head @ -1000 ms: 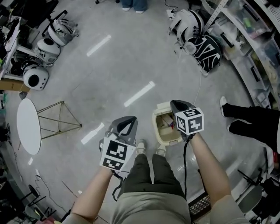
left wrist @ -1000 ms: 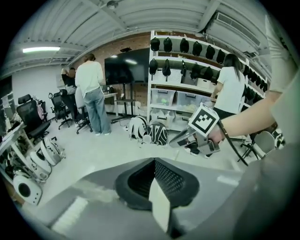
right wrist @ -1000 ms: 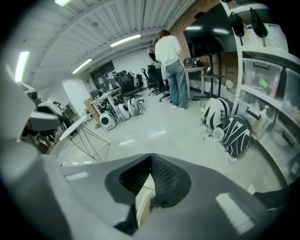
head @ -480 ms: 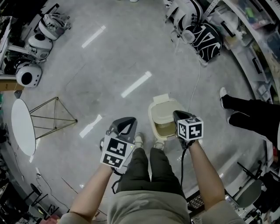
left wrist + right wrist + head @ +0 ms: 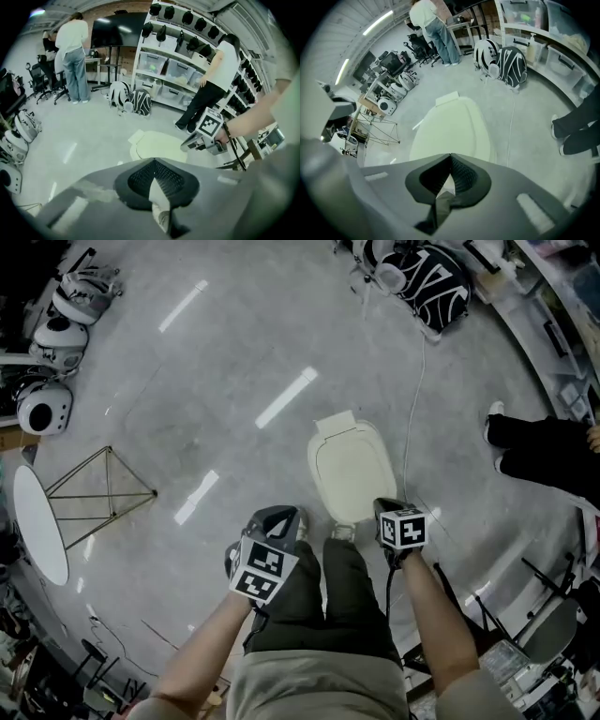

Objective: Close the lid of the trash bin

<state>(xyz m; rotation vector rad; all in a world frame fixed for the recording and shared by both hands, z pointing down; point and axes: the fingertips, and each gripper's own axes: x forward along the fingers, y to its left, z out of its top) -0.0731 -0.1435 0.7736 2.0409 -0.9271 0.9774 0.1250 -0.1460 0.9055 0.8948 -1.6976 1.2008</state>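
The cream trash bin [image 5: 352,468] stands on the grey floor just in front of my feet, its lid lying flat and shut over it. My left gripper [image 5: 284,513] hovers to the left of the bin's near end, jaws together and empty. My right gripper [image 5: 384,506] is held at the bin's near right corner, also shut with nothing in it; whether it touches the bin I cannot tell. The left gripper view shows the shut bin [image 5: 157,145] beyond the left gripper [image 5: 153,159]. In the right gripper view the lid [image 5: 452,129] fills the middle ahead of the right gripper [image 5: 450,154].
A white cable [image 5: 411,427] runs along the floor right of the bin toward a black-and-white bag [image 5: 427,282]. A round white table [image 5: 37,521] on wire legs and white helmets [image 5: 42,409] stand at left. A person's legs [image 5: 544,451] are at right, shelving [image 5: 173,70] beyond.
The bin's lid, open a second ago with the contents showing, now lies shut. My right gripper has drawn back from over the bin to its near right corner.
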